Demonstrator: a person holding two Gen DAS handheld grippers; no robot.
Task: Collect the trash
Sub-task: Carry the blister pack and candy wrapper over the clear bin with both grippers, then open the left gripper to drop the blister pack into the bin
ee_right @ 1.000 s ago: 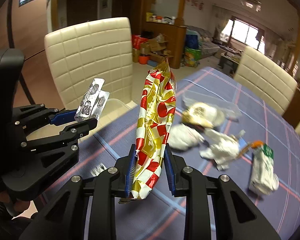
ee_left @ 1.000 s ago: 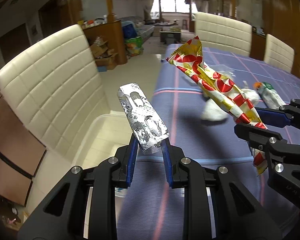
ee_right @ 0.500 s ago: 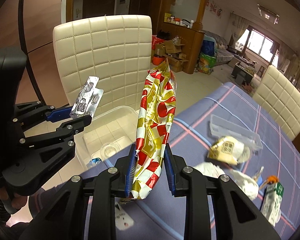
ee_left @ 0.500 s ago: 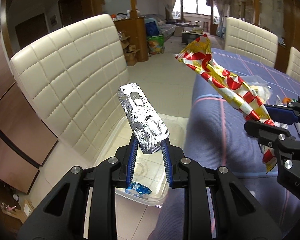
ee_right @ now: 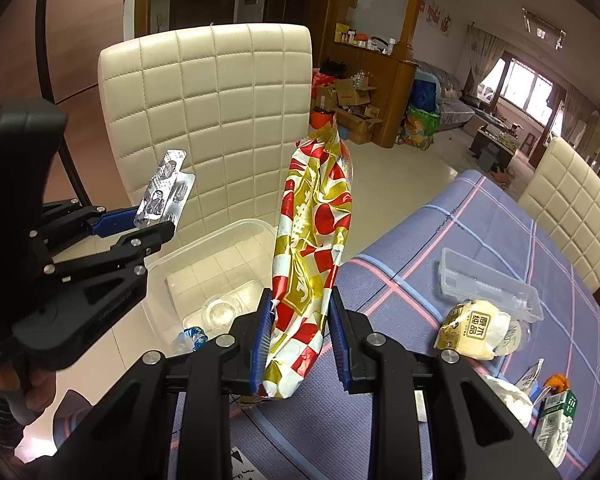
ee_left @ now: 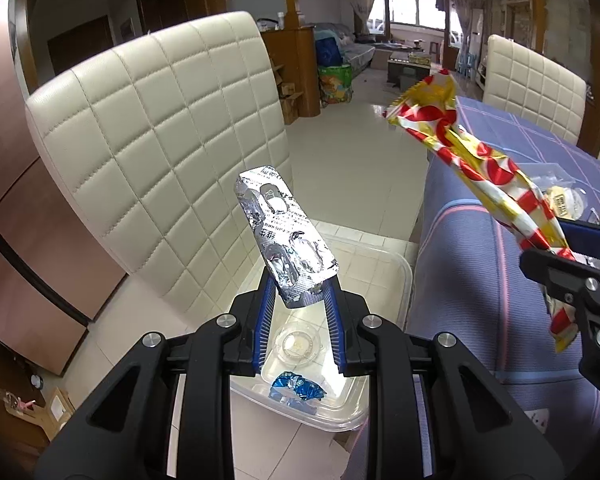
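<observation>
As both arms swung off the desk (ee_right: pixel 480 240) toward the clear bin (ee_left: pixel 396 276), the left gripper (ee_left: pixel 298 312), its jaws clamped on the foil blister pack (ee_left: pixel 284 240), arrived above the bin, while the right gripper (ee_right: pixel 300 332), pinching the red-and-gold wrapper (ee_right: pixel 312 240), hung just beside the bin, so both drops looked near.

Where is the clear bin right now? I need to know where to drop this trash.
The clear bin sits on the chair seat, directly below the left gripper, beside the table edge.

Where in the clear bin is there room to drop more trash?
The clear bin is bare along its far end, near the chair. Its near end is crowded with a round clear lid and a blue wrapper.
</observation>
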